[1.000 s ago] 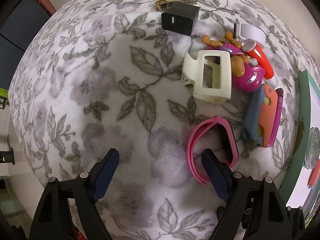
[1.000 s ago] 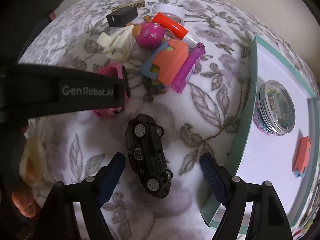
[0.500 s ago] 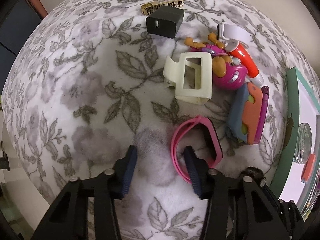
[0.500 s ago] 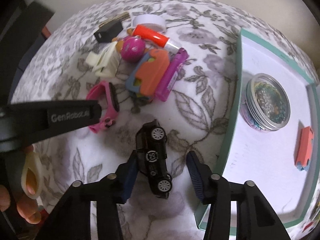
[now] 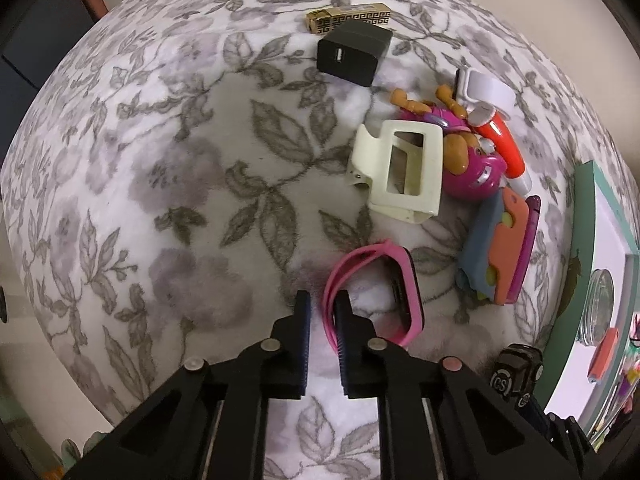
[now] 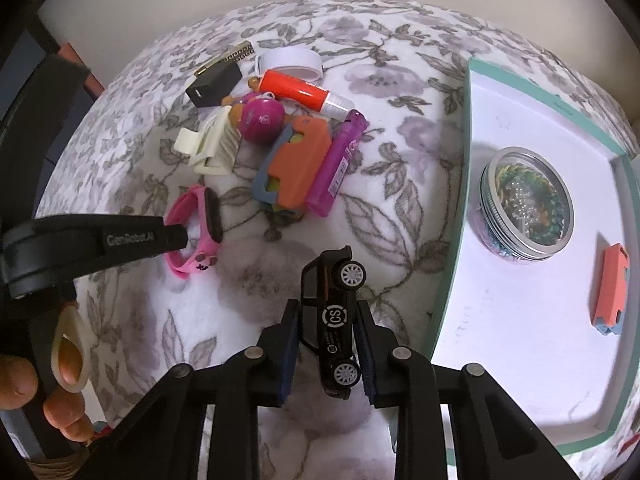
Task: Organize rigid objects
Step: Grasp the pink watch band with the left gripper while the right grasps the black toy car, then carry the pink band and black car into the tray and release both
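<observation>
Left gripper pointing down over the floral blanket, jaws just closed, clenched on the near strap of the pink wristwatch; strap visible between the blue pads, watch body lying on the blanket to the right of the fingers. Right gripper tilted steeply downward, jaws just closed, grasping the black toy car by its sides; car nose pointing away from the camera, "CS" roundel on its roof, front wheels beyond the fingertips.

Behind the watch, in the left wrist view: cream hair claw clip, touching a magenta round toy with orange-brown limbs. Beside these: red-orange marker, white ring-shaped piece, blue-and-orange plastic toy and a purple tube lying along its right edge. Further back: black USB charger block, just in front of a gold patterned lighter.

To the right, in the right wrist view: teal-rimmed white tray, close beside the car. Inside the tray: round metal tin with clear lid showing small coloured contents, and a coral-and-blue block, well apart from the tin.

At lower left of the right wrist view: person's hand on the left gripper's handle, finger through a cream loop.
</observation>
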